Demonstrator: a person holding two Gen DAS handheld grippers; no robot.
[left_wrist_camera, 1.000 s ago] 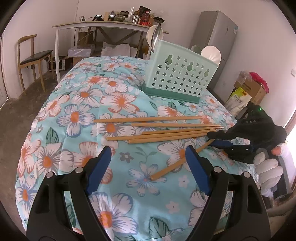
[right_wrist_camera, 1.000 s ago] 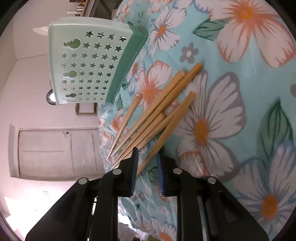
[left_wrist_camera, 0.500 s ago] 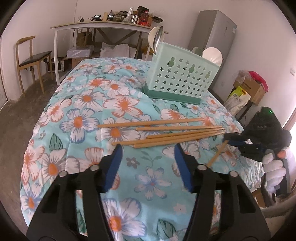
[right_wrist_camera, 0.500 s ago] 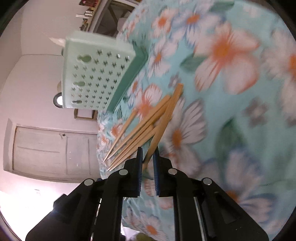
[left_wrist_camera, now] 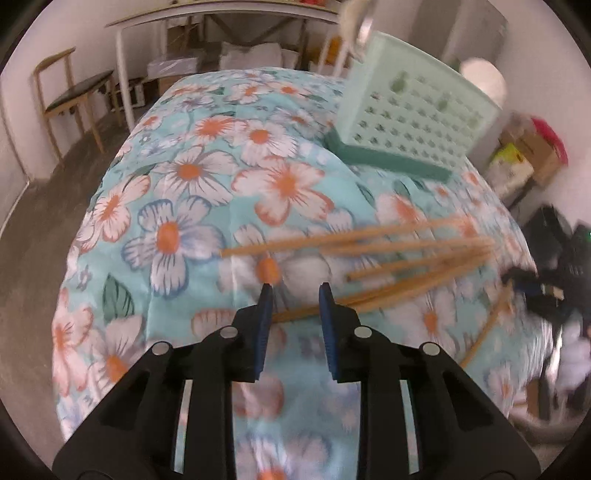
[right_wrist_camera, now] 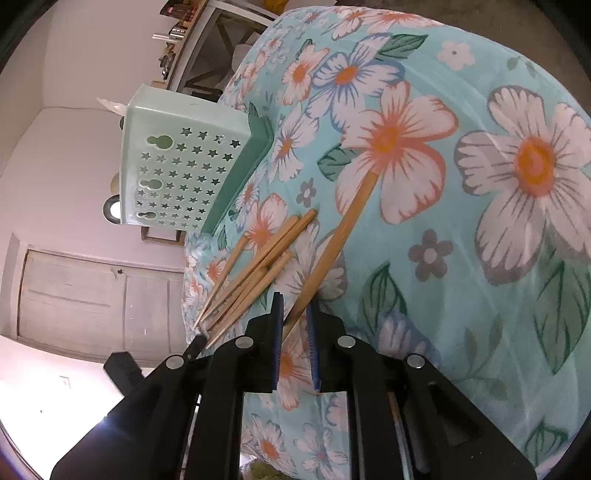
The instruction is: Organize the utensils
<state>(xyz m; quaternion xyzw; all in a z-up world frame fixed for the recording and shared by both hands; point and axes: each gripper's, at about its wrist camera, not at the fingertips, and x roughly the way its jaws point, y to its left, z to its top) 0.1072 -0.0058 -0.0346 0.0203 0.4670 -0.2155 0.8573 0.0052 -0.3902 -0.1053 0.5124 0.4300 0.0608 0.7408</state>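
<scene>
Several wooden chopsticks (left_wrist_camera: 388,254) lie side by side on the floral tablecloth (left_wrist_camera: 192,177); they also show in the right wrist view (right_wrist_camera: 258,262). A mint green utensil basket (left_wrist_camera: 413,110) with star holes stands beyond them, holding spoons; it shows in the right wrist view too (right_wrist_camera: 177,166). My right gripper (right_wrist_camera: 295,314) is shut on one chopstick (right_wrist_camera: 340,236), lifted apart from the pile. It appears at the right edge of the left wrist view (left_wrist_camera: 528,284). My left gripper (left_wrist_camera: 295,291) is open and empty, just short of the near ends of the pile.
A wooden chair (left_wrist_camera: 70,96) and a white side table (left_wrist_camera: 221,18) with boxes under it stand behind the table. Bags and boxes (left_wrist_camera: 524,158) sit on the floor at right. A pale door (right_wrist_camera: 85,295) shows in the right wrist view.
My right gripper closed on one chopstick and lifted it away from the pile. My left gripper narrowed its jaws and moved forward toward the chopsticks.
</scene>
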